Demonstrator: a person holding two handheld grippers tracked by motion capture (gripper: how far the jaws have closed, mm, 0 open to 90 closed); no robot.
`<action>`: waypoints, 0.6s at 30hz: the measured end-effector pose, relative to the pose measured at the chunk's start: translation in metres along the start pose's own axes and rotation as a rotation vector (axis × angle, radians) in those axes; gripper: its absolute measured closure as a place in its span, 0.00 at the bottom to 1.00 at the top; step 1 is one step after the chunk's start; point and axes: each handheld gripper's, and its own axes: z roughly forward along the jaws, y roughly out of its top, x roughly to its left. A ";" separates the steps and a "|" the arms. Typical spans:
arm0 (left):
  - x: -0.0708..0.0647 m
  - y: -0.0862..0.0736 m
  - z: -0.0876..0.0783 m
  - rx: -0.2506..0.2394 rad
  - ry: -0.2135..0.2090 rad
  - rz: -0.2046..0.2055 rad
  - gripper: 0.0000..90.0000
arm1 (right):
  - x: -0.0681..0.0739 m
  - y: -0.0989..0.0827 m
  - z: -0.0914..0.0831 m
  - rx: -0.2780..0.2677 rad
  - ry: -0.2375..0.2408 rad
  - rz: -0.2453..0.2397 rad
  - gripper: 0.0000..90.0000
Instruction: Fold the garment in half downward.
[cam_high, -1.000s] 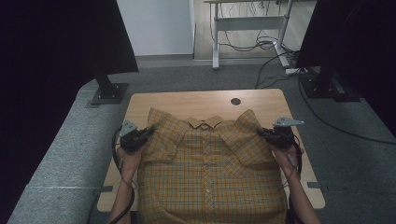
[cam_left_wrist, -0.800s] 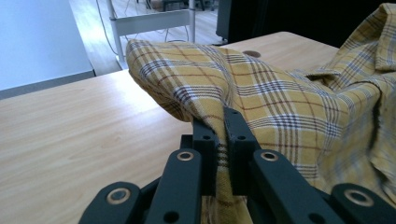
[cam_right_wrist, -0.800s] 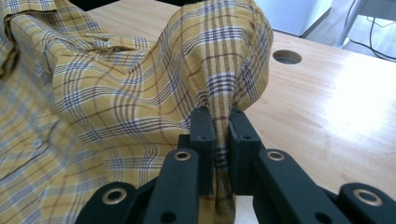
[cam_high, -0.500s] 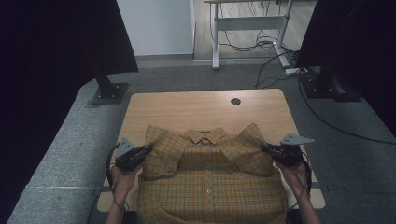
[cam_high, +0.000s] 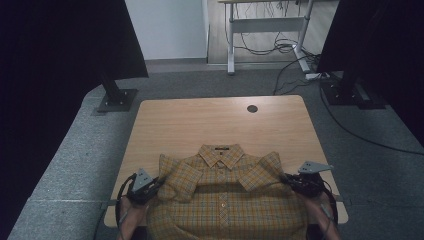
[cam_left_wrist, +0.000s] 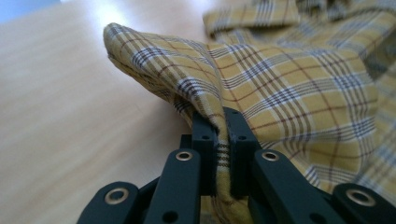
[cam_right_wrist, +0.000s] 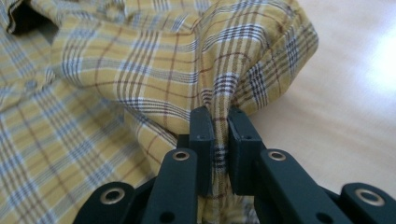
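Observation:
A yellow plaid shirt (cam_high: 225, 200) lies face up at the near edge of the wooden table (cam_high: 220, 120), collar pointing away from me. My left gripper (cam_high: 156, 184) is shut on the shirt's left shoulder edge. In the left gripper view the cloth (cam_left_wrist: 261, 88) is pinched between the black jaws of that gripper (cam_left_wrist: 221, 122). My right gripper (cam_high: 286, 179) is shut on the right shoulder edge. The right gripper view shows a fold of the shirt (cam_right_wrist: 163, 70) clamped in its gripper (cam_right_wrist: 220, 120). Both hands enter from the bottom of the high view.
The table's far half is bare wood with a round cable hole (cam_high: 252, 108). Dark stands (cam_high: 116, 97) flank the table on the grey floor. A desk frame with cables (cam_high: 270, 45) stands farther back.
Both grippers have pulled the shirt toward the near edge of the table and lowered it. The shoulders now lie closer to the wood, and more bare table shows beyond the collar.

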 end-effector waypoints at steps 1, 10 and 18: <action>-0.001 -0.003 0.002 0.016 -0.003 0.004 0.94 | 0.001 -0.003 0.001 0.014 0.004 0.002 0.90; 0.002 -0.017 0.019 0.090 -0.041 -0.028 0.93 | 0.005 -0.020 0.017 0.121 0.052 0.043 0.90; 0.016 -0.008 0.036 0.100 -0.022 -0.007 0.93 | -0.002 -0.009 0.030 0.142 0.004 0.011 0.90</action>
